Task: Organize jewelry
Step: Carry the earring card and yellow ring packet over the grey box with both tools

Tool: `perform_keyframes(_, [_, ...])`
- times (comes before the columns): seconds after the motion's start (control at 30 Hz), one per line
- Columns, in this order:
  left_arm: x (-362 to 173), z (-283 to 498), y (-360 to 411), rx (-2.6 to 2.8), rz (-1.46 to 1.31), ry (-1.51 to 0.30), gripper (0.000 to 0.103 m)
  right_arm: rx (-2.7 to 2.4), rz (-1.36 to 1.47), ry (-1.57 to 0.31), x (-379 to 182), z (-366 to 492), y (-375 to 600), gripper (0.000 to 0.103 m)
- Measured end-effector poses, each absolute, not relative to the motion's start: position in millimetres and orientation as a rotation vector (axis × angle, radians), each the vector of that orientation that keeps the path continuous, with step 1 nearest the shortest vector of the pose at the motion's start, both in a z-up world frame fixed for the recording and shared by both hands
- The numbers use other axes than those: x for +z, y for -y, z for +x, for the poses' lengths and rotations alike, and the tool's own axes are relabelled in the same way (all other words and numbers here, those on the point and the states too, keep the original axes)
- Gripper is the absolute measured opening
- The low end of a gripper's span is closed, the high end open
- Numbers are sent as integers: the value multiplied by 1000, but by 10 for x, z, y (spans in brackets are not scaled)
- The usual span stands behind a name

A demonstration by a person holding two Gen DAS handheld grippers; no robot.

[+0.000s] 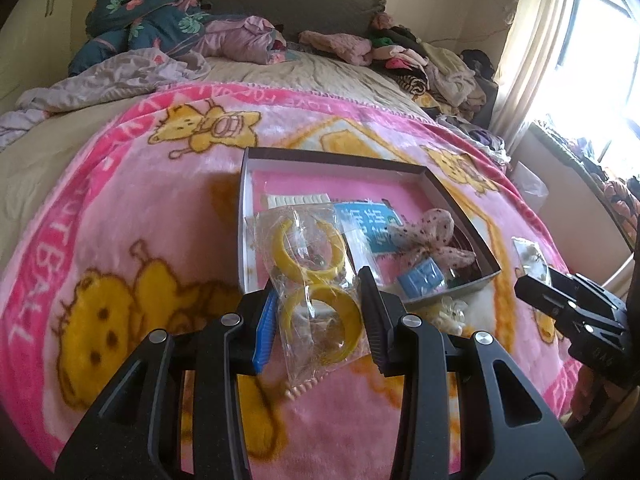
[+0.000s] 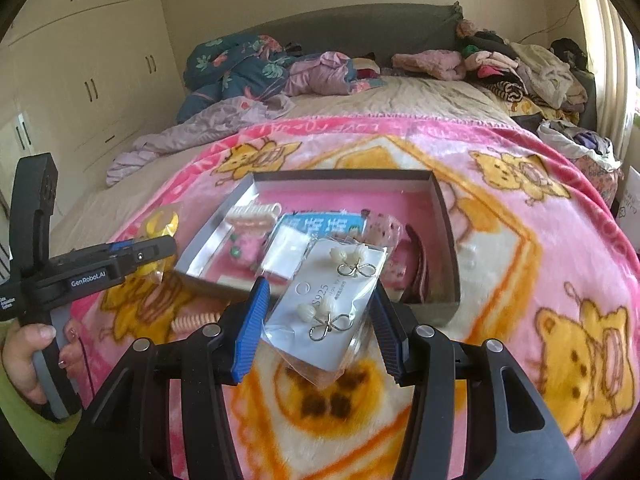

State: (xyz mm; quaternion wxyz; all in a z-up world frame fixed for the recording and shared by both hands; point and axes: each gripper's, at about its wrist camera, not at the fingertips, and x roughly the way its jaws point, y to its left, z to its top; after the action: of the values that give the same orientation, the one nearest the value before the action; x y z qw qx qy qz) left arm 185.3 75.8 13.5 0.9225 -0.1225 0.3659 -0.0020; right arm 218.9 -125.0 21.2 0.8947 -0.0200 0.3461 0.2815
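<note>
Between the two fingers in the left wrist view, the left gripper [image 1: 320,300] is holding a clear bag of yellow hoop earrings [image 1: 316,280], its jaws clenching on the bag's sides. The bag is hanging above the pink bear blanket [image 1: 120,208], its upper end overlapping the near-left corner of the open box [image 1: 245,200] as seen from here. Inside the box are lying a blue packet [image 1: 366,220], a dotted fabric bow [image 1: 432,236] and a small blue box [image 1: 420,280]. The right gripper [image 1: 560,304] is showing at the right edge with a packet in front of it.

Seen from the right wrist, the right gripper [image 2: 320,312] is grasping a white earring card [image 2: 332,304] in a clear sleeve, the jaws pressing on its two edges. The card is carrying two pearl-and-wire earrings and is being held over the blanket [image 2: 520,280], just in front of the box [image 2: 448,240]. At the left, a hand [image 2: 28,356] is gripping the handle of the left gripper [image 2: 160,248], with the yellow hoops [image 2: 162,222] showing beyond its tip. A beige coiled hair tie [image 2: 196,322] is lying on the blanket near the box's front wall.
</note>
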Motion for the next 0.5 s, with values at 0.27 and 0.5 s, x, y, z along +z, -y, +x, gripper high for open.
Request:
perform_keyframes(0.27, [88,2062,-748,-6,-228,-768,30,553,-43,-692,281,2430,1273,49])
perform_keyframes(0.5, [-32,2238,-748,-3,-218,-796,30,523,-60,-698,227,2669,1286,49])
